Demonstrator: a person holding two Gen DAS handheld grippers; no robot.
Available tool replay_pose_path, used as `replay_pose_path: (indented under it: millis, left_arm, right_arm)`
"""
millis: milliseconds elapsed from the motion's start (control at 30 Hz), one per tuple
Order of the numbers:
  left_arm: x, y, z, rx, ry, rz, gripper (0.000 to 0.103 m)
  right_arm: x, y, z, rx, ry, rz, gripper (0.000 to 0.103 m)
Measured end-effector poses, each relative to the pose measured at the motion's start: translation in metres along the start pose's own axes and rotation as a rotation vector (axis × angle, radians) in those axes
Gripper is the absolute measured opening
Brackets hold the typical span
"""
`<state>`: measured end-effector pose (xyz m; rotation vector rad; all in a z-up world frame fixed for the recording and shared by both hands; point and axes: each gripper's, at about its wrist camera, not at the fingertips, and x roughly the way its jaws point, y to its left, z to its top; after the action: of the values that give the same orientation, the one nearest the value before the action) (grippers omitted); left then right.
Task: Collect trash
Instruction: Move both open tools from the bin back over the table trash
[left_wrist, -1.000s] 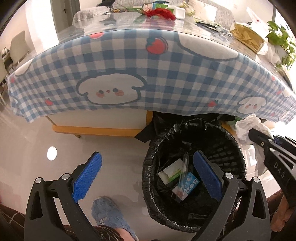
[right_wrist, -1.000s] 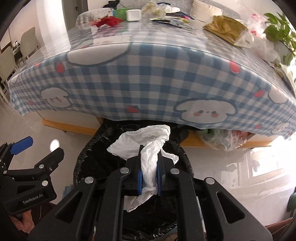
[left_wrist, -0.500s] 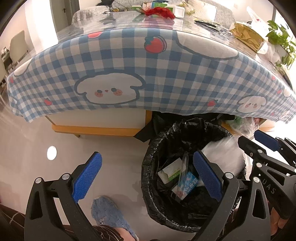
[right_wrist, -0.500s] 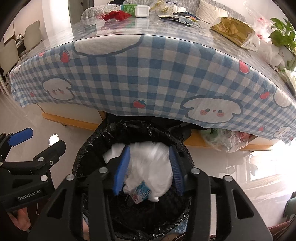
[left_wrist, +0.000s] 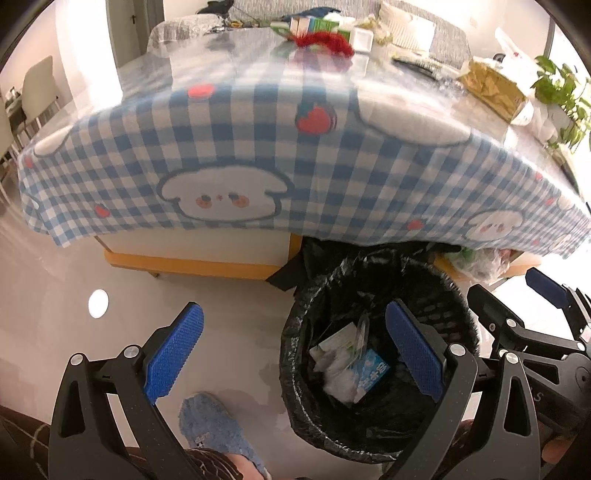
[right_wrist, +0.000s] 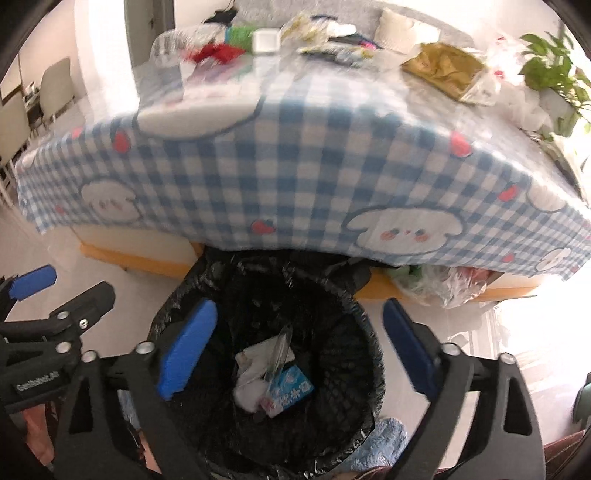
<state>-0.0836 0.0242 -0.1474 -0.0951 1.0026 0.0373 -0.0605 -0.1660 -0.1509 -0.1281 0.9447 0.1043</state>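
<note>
Trash is lying at the bottom of a black-lined bin (right_wrist: 266, 369), directly below and between the wide-spread blue pads of the right gripper (right_wrist: 299, 343). Its jaws are opening, standing far apart with nothing between them. A crumpled white tissue (right_wrist: 251, 391) is resting in the bin beside a small blue packet (right_wrist: 291, 391) and a clear plastic strip (all touching one another).

The left gripper (left_wrist: 291, 350) is hovering just beside the right one, its jaws also standing wide and gripping nothing. Its right pad is hanging over the bin's opening (left_wrist: 373, 439); its left pad is sitting over bare glossy floor (left_wrist: 55, 280). Below that pad, a person's foot in a blue slipper (left_wrist: 218, 428) is showing.

Beyond both grippers, a table draped in a blue-and-white checked cloth (left_wrist: 258, 147) with cartoon puppies and strawberries is overhanging the bin's far rim. More litter is waiting on the tabletop far ahead: red fluffy stuff (left_wrist: 325, 38), a white box (right_wrist: 265, 41) and a crumpled gold-brown wrapper (right_wrist: 443, 66).
</note>
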Motion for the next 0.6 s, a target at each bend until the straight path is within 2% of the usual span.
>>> replay_pose_path:
  millis: [167, 400, 600]
  left_arm:
    - [-0.021, 0.004, 0.011, -0.014, -0.027, -0.002, 0.097]
    - [-0.053, 0.008, 0.027, -0.024, -0.079, -0.008, 0.097]
    - [-0.073, 0.008, 0.040, -0.020, -0.107, -0.022, 0.097]
  right_arm:
    - [-0.014, -0.008, 0.009, 0.018, -0.047, -0.030, 0.095]
    - [-0.039, -0.015, 0.023, 0.035, -0.093, -0.024, 0.095]
    - [-0.065, -0.022, 0.039, 0.042, -0.165, -0.026, 0.095]
